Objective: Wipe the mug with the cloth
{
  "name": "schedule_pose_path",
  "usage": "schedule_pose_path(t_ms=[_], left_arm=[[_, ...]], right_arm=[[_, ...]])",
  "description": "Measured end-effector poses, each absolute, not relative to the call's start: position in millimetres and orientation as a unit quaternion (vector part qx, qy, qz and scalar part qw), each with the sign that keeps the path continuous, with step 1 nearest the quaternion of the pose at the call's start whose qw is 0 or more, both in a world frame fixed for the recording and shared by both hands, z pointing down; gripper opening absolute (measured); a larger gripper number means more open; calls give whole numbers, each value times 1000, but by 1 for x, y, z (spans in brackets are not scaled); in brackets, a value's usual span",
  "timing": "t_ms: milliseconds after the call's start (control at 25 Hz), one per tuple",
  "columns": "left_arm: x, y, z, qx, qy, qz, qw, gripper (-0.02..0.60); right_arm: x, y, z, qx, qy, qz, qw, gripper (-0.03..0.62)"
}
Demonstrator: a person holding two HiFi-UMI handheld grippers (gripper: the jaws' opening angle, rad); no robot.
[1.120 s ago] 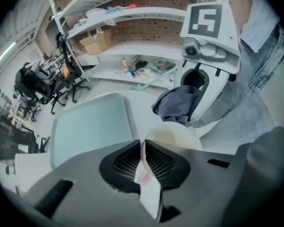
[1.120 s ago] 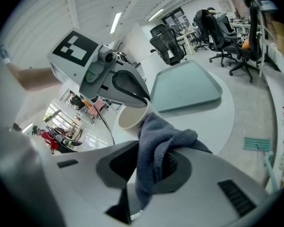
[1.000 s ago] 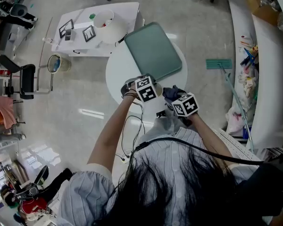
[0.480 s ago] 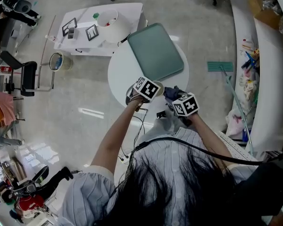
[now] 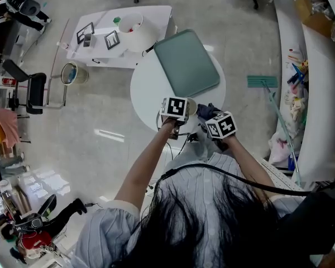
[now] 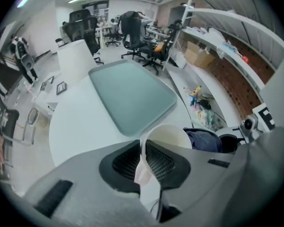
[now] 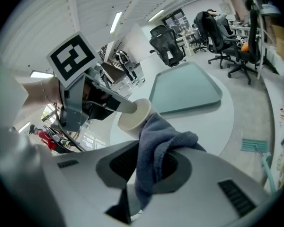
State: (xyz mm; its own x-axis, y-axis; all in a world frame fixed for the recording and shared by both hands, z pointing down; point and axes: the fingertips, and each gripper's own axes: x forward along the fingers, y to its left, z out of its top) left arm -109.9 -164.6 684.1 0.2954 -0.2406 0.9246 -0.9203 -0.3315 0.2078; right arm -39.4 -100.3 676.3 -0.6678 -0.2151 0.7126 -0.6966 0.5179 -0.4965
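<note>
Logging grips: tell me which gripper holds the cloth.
The right gripper, jaws shut on the blue-grey cloth; the left gripper clamps the white mug by its rim.

Cream-white mug (image 7: 135, 116); slate-blue cloth (image 7: 156, 148); pale grey-green tray (image 5: 187, 63); white round table (image 5: 148, 87); glossy grey floor (image 5: 95, 113)

Bright, even overhead lighting, glare streaking the floor (image 5: 109, 134), fisheye-warped, dark-vignetted edges.

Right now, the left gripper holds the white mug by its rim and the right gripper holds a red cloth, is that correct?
Not quite: the cloth is blue-grey, not red, as the right gripper view shows. The left gripper does hold the white mug by its rim, and the right gripper holds the cloth.
</note>
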Motion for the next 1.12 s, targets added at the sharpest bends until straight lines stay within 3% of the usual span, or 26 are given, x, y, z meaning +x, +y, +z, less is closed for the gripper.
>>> schedule_pose_path(t_ms=[640,1120], left_arm=[[-127,-141,680,551,-546,217,593,48],[-127,-129,683,454,-588,84,664,48]], right_arm=[[-39,-102,676,290,-813,414,290,80],[-44,-100,676,290,-812,413,292,80]])
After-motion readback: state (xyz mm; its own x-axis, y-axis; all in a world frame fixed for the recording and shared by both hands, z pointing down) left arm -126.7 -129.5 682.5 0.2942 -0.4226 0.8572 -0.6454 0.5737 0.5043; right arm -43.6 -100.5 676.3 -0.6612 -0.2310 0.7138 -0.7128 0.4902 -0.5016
